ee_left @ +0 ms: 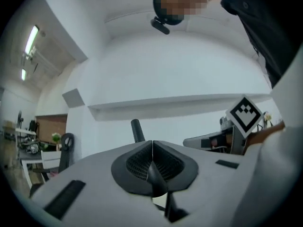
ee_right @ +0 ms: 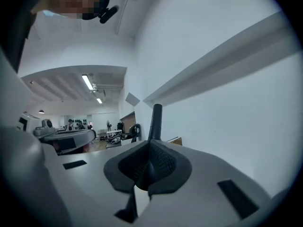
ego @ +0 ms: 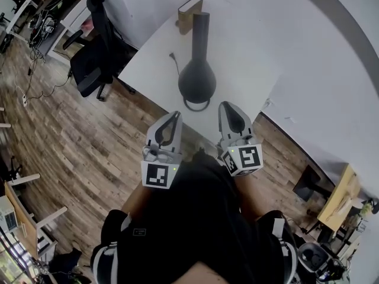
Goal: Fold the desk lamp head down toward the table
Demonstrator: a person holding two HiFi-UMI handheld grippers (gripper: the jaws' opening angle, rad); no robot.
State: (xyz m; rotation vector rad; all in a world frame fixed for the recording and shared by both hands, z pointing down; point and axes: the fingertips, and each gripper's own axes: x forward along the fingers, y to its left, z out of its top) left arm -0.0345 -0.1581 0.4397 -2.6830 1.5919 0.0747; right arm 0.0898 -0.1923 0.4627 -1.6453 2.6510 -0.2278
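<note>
Black desk lamp stands on tabletop near its near edge, shape hard to read from above; gripper views show only stem top. left gripper and right gripper by same edge, both pressed together, empty.

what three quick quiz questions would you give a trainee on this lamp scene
1. True or false: the left gripper and the right gripper both have their jaws together with nothing between them.
2. Where does the black desk lamp stand? A) on the white table B) on the floor C) on the office chair
3. Short answer: which gripper touches the black desk lamp?

Key
1. True. Each gripper view shows the pads meeting, with nothing held.
2. A.
3. Neither. Both are held at the table's near edge, apart from the lamp.
</note>
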